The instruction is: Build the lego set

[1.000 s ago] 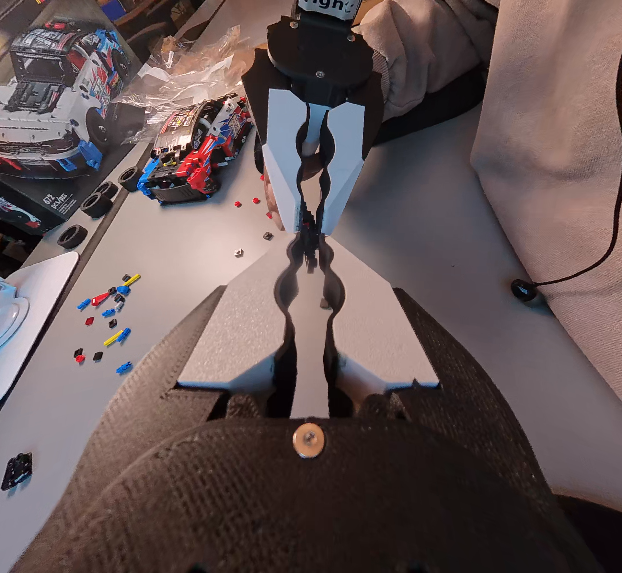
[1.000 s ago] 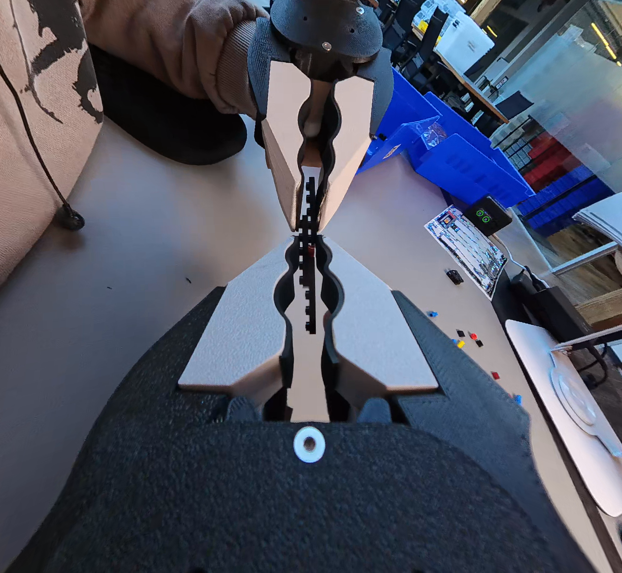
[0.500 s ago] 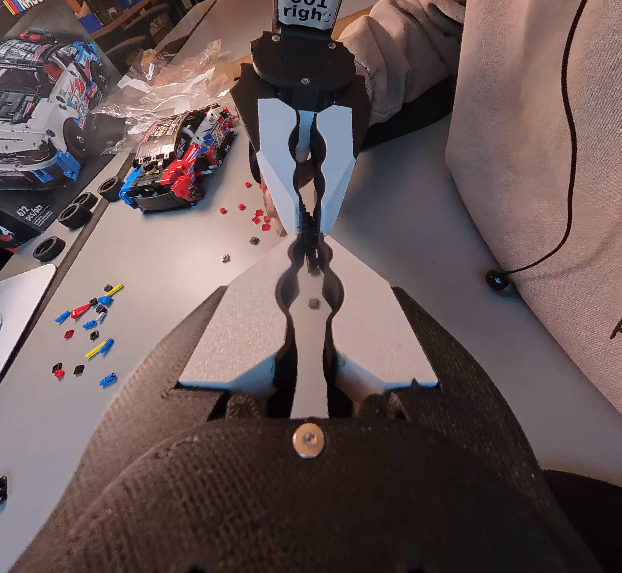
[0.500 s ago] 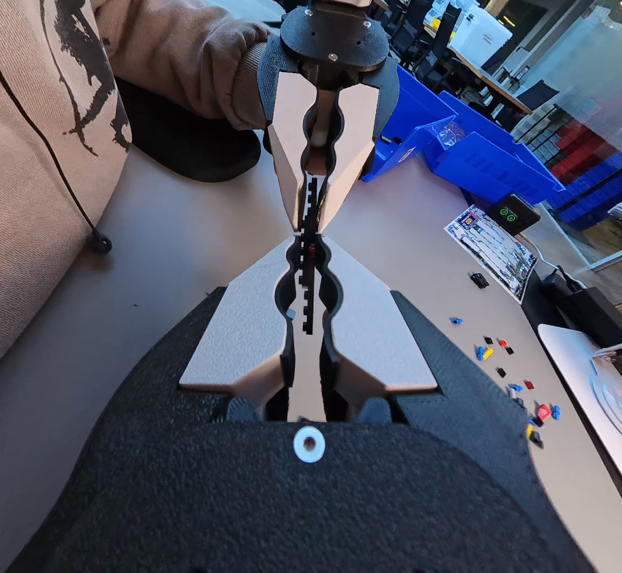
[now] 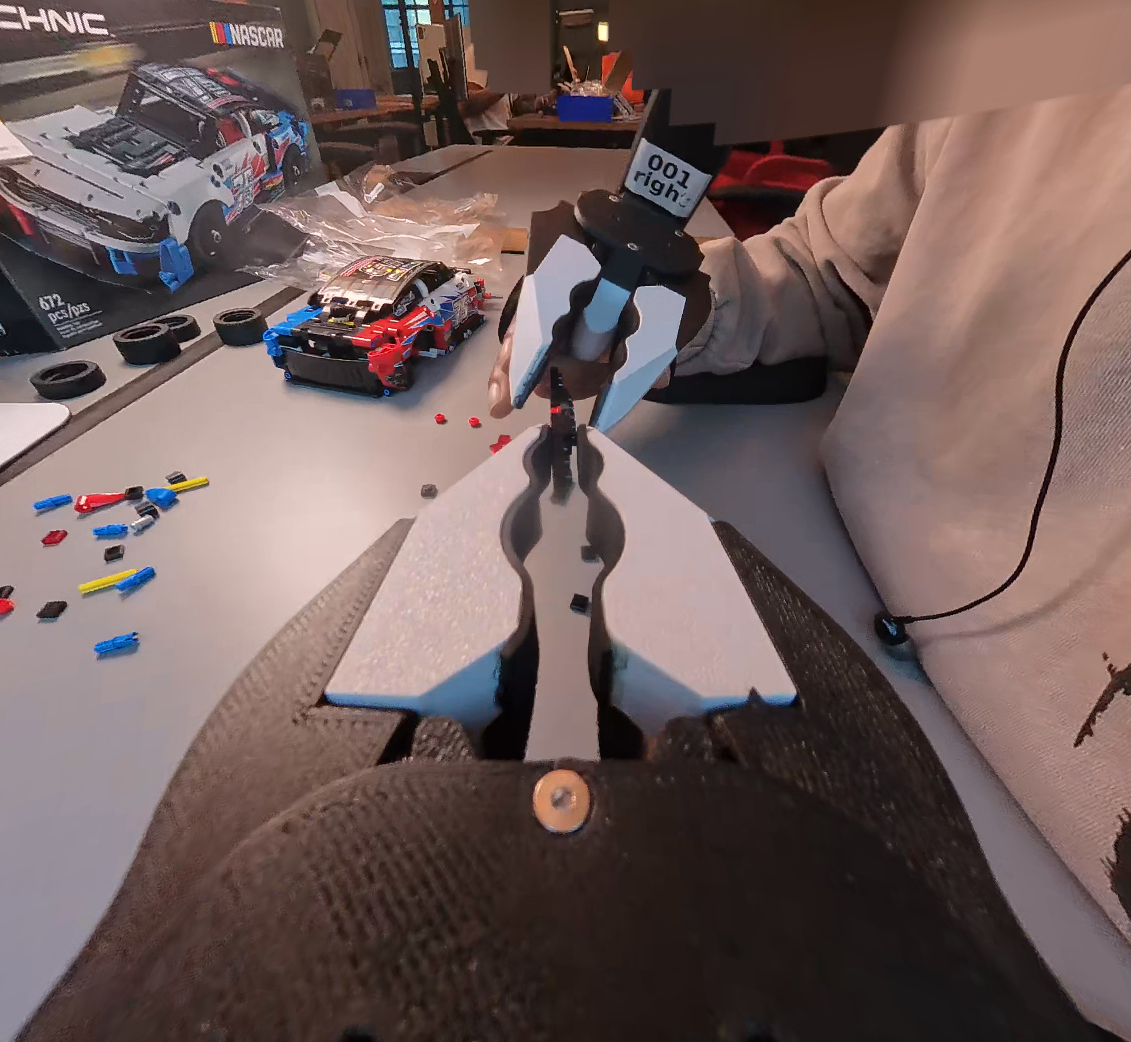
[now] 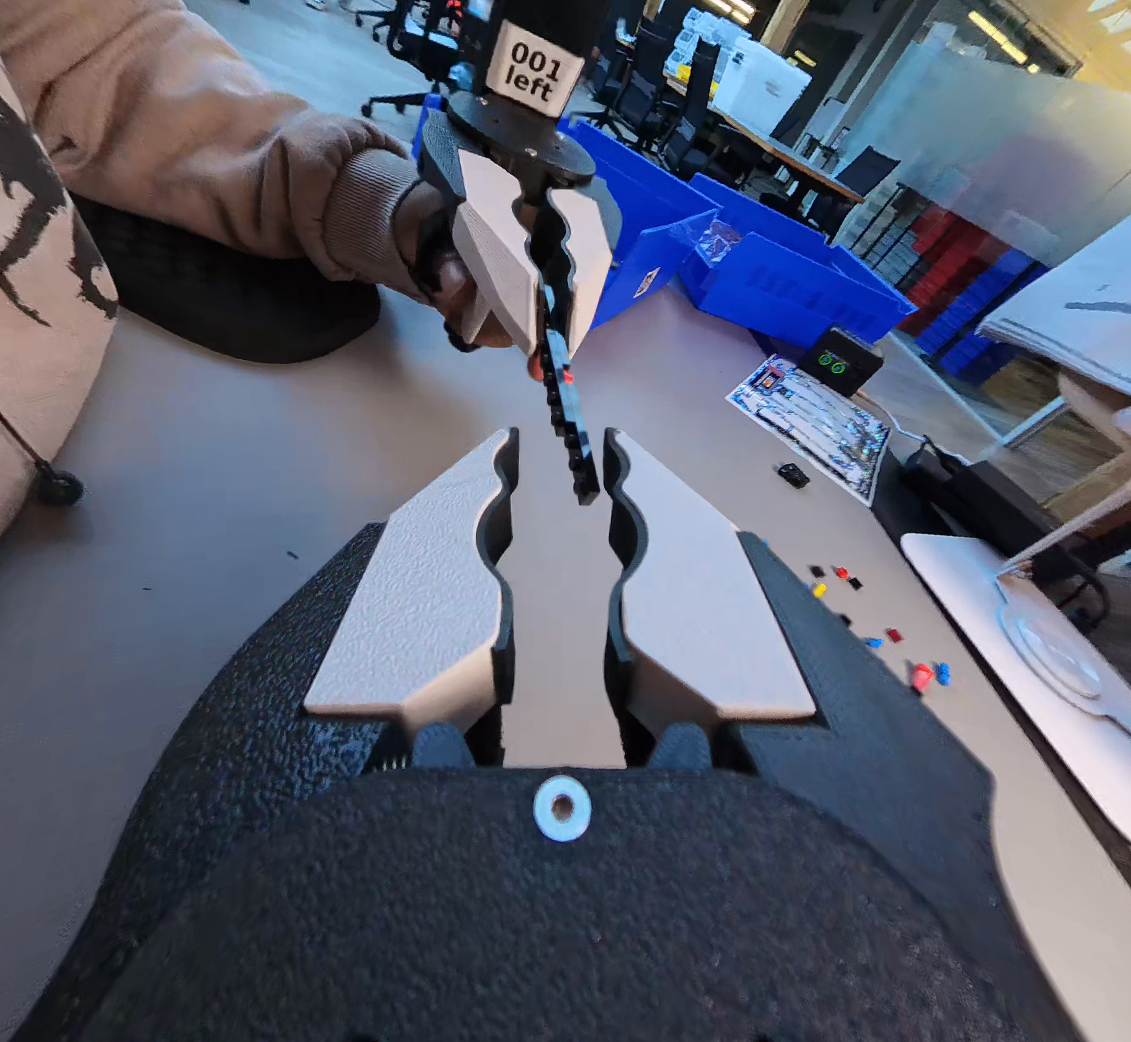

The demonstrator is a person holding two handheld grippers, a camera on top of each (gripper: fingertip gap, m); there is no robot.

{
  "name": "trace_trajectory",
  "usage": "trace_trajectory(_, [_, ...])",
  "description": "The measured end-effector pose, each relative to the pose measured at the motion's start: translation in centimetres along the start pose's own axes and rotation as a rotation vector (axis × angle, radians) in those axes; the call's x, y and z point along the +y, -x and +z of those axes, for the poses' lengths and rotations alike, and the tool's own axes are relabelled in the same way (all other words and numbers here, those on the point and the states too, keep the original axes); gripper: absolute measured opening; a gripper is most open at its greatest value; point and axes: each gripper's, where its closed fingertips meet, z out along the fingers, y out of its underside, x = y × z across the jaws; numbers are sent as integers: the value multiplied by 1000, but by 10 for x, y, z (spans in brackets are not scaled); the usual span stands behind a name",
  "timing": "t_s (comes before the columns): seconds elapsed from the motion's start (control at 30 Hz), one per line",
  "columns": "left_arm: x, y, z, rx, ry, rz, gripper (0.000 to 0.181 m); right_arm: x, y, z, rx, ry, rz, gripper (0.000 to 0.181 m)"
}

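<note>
A long black studded Lego beam (image 6: 572, 437) with a small red pin (image 6: 566, 376) hangs in the air over the grey table (image 6: 245, 462). My left gripper (image 5: 561, 431) is shut on one end of the beam (image 5: 560, 462). In the right wrist view the left gripper (image 6: 551, 348) pinches the beam's far end, which slants down toward the camera. My right gripper (image 6: 560, 434) is open, its fingers on either side of the beam's free end without touching it. In the left wrist view the right gripper (image 5: 558, 414) stands spread just beyond the beam.
A part-built red, blue and black Lego car (image 5: 379, 333), several loose tyres (image 5: 147, 342), the set's box (image 5: 141, 156) and plastic bags (image 5: 391, 217) lie at the left. Small loose pieces (image 5: 110, 523) are scattered. Blue bins (image 6: 765, 278) and an instruction booklet (image 6: 808, 419) are beyond. The person's torso (image 5: 979, 462) is close. Both grippers' tips are close together, under 4 cm apart.
My right gripper has opened and let go of the black beam. The left gripper still holds it. Both grippers have tilted up and drawn slightly apart.
</note>
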Motion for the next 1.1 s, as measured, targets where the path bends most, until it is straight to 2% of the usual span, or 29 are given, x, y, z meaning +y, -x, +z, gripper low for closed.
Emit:
trace_trajectory(0.17, [-6, 3, 3, 43, -75, -208, 6, -9, -6, -2, 121, 11, -207, 9])
trace_trajectory(0.2, [-5, 4, 4, 51, -84, -260, 6, -8, -7, -3, 111, 25, -198, 8])
trace_trajectory(0.27, [-4, 9, 5, 46, -93, -313, 7, -4, -7, -3, 55, 43, -46, 7])
trace_trajectory(0.37, [3, 13, 3, -17, -35, -194, 25, 11, 2, -2, -157, 120, 364, 7])
trace_trajectory(0.47, [25, 17, 4, -79, 122, -34, 24, 23, 5, -2, -282, 161, 616, 7])
trace_trajectory(0.57, [34, 18, 6, -126, 206, 92, 6, 30, 3, -1, -297, 182, 676, 7])
trace_trajectory(0.77, [30, 17, 7, -151, 230, 168, 13, 21, 1, -6, -353, 122, 794, 6])
trace_trajectory(0.87, [32, 15, 8, -131, 246, 151, 8, 21, 2, -7, -365, 119, 811, 6])
trace_trajectory(0.93, [31, 13, 8, -102, 247, 91, 6, 17, -1, -8, -360, 93, 830, 7])
trace_trajectory(1.0, [28, 16, 10, -78, 211, -64, 6, 13, -14, -9, -303, 38, 850, 9])
trace_trajectory(1.1, [39, 32, 6, -46, 185, -405, 6, 3, -52, -28, -146, -83, 777, 36])
